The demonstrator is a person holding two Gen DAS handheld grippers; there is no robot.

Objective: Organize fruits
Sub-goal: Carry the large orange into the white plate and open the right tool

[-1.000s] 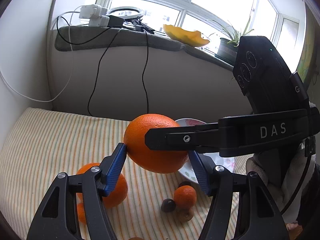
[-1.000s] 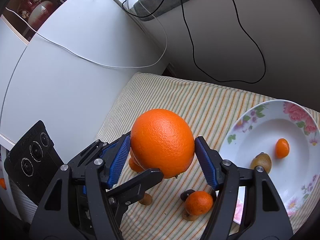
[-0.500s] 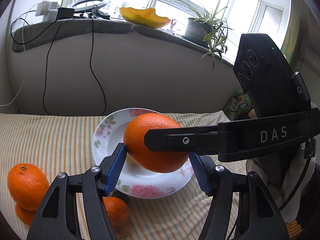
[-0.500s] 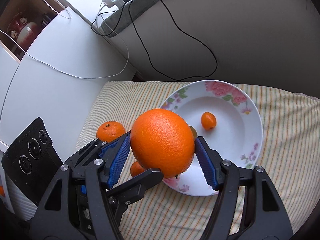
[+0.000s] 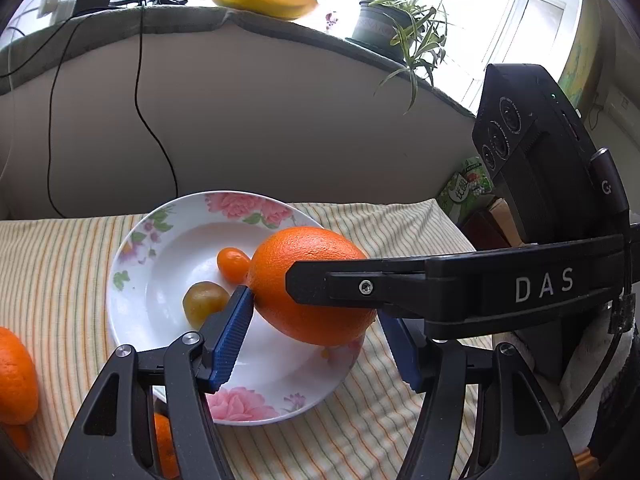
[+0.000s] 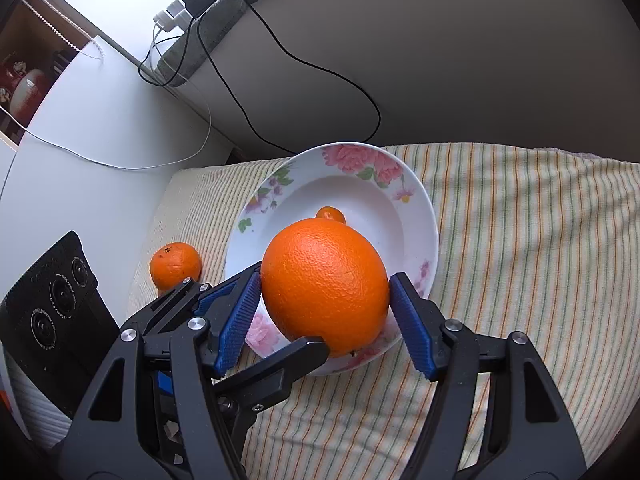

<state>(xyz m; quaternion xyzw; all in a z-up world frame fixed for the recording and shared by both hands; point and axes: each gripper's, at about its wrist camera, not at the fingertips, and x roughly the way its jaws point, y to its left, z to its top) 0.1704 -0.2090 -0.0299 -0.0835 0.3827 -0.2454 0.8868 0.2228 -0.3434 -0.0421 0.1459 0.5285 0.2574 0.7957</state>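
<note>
A large orange [image 5: 308,284] [image 6: 325,285] is held between both my grippers, just above the near rim of a white flowered plate [image 5: 132,304] [image 6: 412,216]. My left gripper [image 5: 316,336] is shut on it from the left. My right gripper [image 6: 325,320] is shut on it from the other side, and its finger crosses the left wrist view. The plate holds a small kumquat [image 5: 232,265] [image 6: 330,214] and a brownish-green fruit [image 5: 205,304]. The orange hides the brownish-green fruit in the right wrist view.
A second orange [image 5: 16,376] [image 6: 175,265] lies on the striped cloth [image 5: 60,264] left of the plate, with smaller oranges [image 5: 166,444] near it. A wall with hanging cables [image 5: 140,92] stands behind; a potted plant [image 5: 384,28] is on the sill.
Both grippers carried the large orange rightwards from above the loose fruit on the cloth to above the plate and lowered it towards the plate.
</note>
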